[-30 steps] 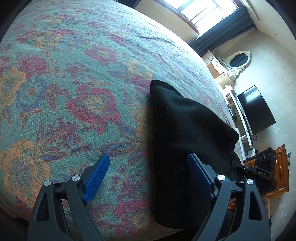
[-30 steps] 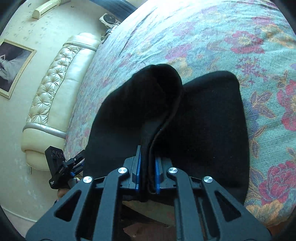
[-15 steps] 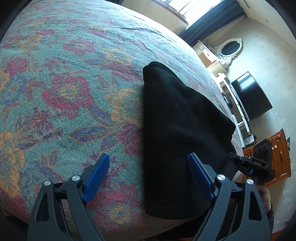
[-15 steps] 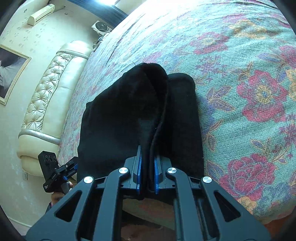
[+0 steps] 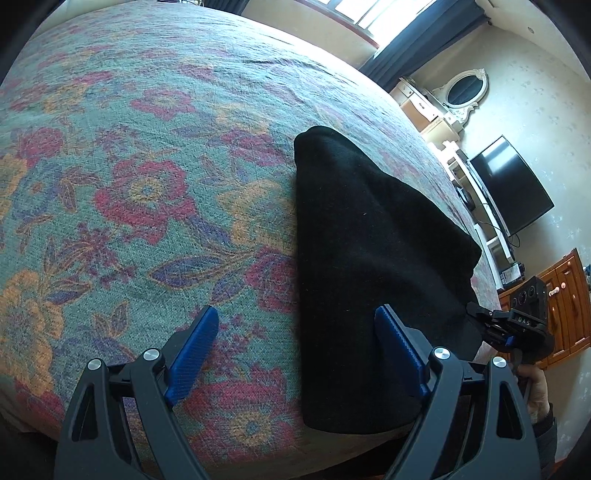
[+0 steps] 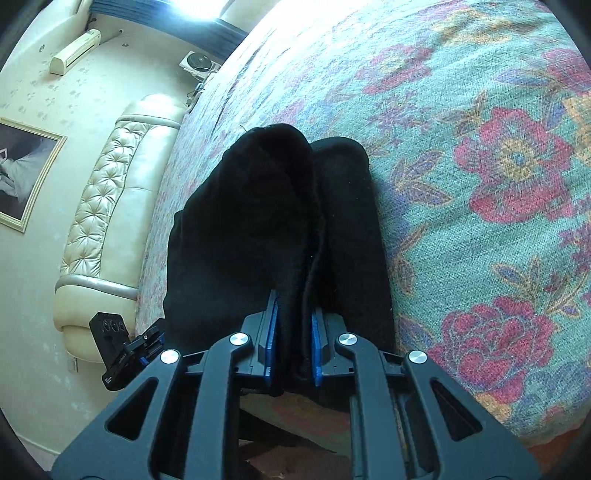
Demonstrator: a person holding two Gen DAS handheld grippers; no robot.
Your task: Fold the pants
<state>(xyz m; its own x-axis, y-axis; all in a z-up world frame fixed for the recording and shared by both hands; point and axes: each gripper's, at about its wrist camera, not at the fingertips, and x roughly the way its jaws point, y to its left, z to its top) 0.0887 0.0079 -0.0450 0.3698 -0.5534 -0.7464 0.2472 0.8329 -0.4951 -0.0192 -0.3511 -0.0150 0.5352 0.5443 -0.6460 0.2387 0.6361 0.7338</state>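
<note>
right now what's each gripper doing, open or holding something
left gripper: jaws wide open, holding nothing.
right gripper: jaws have just been opening, black pants fold between them, whether it is gripped cannot be told.

Saw daylight blown out at window; bedspread below it evenly lit, sharp; fisheye bent my edges.

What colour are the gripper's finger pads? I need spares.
Blue, on black arms; clearest on the left gripper pads in the left wrist view.
</note>
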